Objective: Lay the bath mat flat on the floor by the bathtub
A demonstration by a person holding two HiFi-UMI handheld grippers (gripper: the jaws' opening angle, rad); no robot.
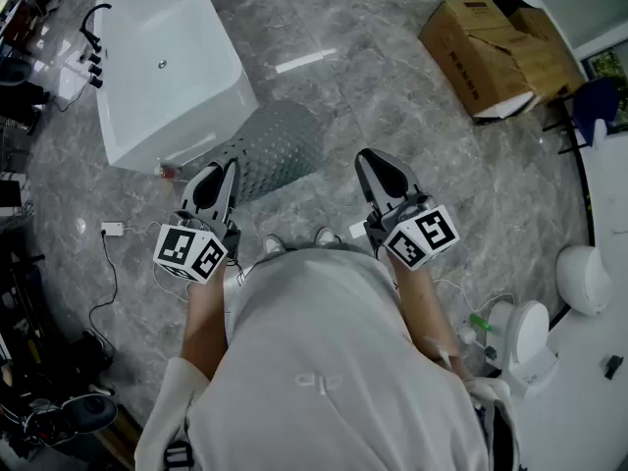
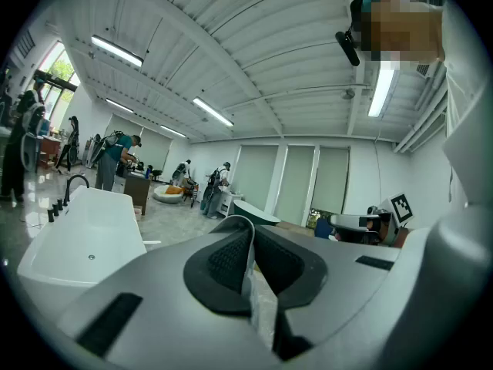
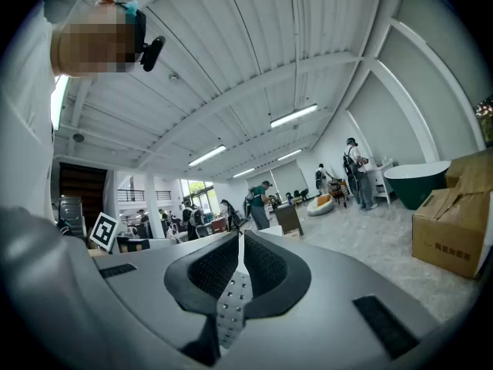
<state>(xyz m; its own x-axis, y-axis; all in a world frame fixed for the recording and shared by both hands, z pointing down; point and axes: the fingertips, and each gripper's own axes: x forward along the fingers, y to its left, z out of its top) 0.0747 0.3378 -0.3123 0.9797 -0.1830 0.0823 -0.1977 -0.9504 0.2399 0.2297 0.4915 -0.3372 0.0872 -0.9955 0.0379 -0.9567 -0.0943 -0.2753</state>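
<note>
The bath mat (image 1: 280, 145), grey and dotted with holes, is up off the floor and bulges out in front of the person, right by the near corner of the white bathtub (image 1: 167, 62). Whether its far edge reaches the floor cannot be told.

Both grippers are level and both have the mat. The left gripper (image 2: 250, 237) has its jaws all but together, with a thin pale edge of mat (image 2: 248, 260) pinched between the pads. The right gripper (image 3: 239, 245) is clamped just as tight, and a narrow perforated strip of mat (image 3: 231, 303) runs down between its pads. From the head view, the left gripper (image 1: 221, 175) meets the mat's near edge, while the right gripper (image 1: 378, 165) sits off to the mat's side.

Below lies a grey marbled floor (image 1: 373, 86), glossy under strip lights. It's a big white-raftered hall with several people working in the background.

The count: one mat, two grippers, one white bathtub with a black faucet (image 1: 93, 37), one dark green tub (image 3: 416, 179) further back, and one battered cardboard box (image 1: 491, 52).
</note>
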